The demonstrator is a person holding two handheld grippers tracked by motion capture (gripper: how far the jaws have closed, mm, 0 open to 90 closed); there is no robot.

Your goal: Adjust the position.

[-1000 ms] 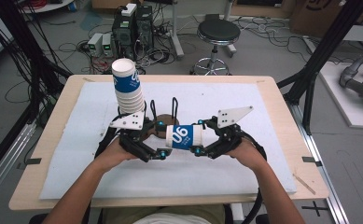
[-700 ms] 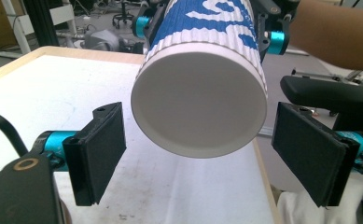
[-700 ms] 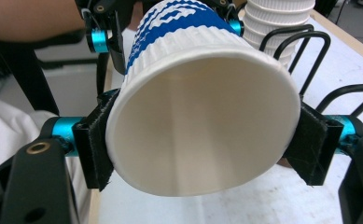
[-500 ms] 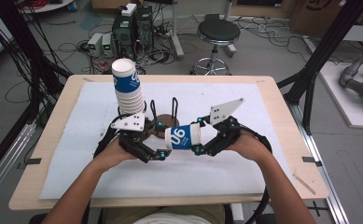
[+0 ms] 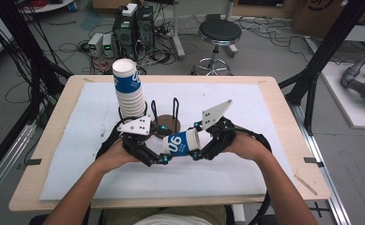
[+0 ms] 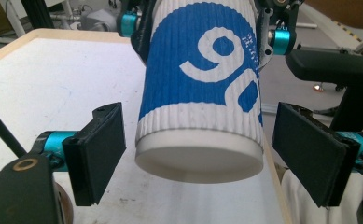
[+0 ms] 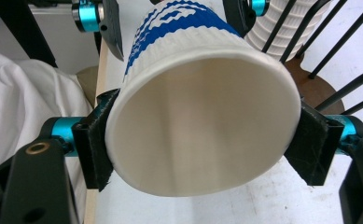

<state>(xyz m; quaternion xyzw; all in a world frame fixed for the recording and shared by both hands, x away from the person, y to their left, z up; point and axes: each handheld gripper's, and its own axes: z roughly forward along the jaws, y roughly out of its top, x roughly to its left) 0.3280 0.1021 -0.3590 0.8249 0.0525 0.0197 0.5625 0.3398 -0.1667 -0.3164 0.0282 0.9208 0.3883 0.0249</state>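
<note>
A pale wooden table carries a white sheet and a round brown wooden stand with black wire uprights, holding a tall stack of ribbed white-and-blue paper cups. Near the table's front, a single ribbed white paper cup with blue print lies sideways in the air between both tools. The right gripper pinches its open rim; the left gripper has its jaws spread, flanking the cup's base without touching

paper cup | white-blue, ribbed | lying sideways (off the table), mid-table
</note>
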